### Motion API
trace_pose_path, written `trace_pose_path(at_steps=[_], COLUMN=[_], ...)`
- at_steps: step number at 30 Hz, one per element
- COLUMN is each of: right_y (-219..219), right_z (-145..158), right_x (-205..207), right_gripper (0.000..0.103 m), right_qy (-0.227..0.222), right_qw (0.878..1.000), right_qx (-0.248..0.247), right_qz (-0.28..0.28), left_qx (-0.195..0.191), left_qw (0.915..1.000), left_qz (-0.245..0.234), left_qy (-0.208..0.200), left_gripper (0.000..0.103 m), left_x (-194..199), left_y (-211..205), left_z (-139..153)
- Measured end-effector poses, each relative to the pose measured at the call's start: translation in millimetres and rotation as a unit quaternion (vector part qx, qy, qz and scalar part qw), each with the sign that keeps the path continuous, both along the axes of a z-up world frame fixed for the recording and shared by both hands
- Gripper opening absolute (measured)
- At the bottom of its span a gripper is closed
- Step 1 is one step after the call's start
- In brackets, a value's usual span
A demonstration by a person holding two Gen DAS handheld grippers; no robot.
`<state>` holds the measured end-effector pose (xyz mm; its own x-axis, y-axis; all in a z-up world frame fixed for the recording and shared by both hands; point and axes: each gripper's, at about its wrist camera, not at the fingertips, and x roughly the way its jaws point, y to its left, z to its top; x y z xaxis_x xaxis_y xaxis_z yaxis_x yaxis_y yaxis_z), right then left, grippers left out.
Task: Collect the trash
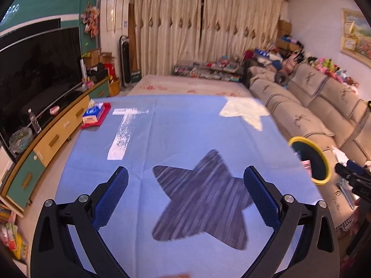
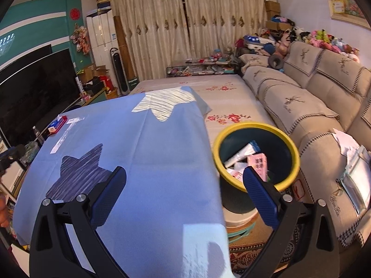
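Note:
A dark bin with a yellow rim [image 2: 256,155] stands on a stool right of the blue-clothed table [image 2: 148,162]. It holds a pink carton [image 2: 257,163] and white wrappers [image 2: 241,154]. The bin also shows at the right edge of the left wrist view [image 1: 310,162]. My right gripper [image 2: 185,199] is open and empty, over the table's right edge beside the bin. My left gripper [image 1: 185,199] is open and empty above the dark star print [image 1: 199,199] on the cloth. The right gripper's black body shows at far right in the left wrist view [image 1: 354,180].
A tissue box on a red tray [image 1: 95,115] sits at the table's far left corner. A TV [image 1: 34,74] on a cabinet lines the left. A beige sofa [image 2: 320,106] with papers [image 2: 354,162] runs along the right. A floral-covered bed [image 2: 222,97] lies beyond the table.

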<state>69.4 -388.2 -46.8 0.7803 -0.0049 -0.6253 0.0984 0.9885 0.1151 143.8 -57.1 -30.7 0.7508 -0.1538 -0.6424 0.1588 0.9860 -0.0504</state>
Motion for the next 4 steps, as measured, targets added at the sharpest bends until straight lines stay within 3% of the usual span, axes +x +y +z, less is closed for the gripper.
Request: trace_pose_path(at_steps=[4], right_y=[30], right_z=[-16], right_x=[70], right_gripper=[0.096], right_qy=[0.034], right_qw=[0.999], right_qx=[-0.001], right_qz=[0.038], left_qx=[0.026], left_qw=[0.9979], left_qz=[0.027], left_qy=[0.053], left_gripper=[0.098], left_x=[71], left_y=[15], left_z=[-42])
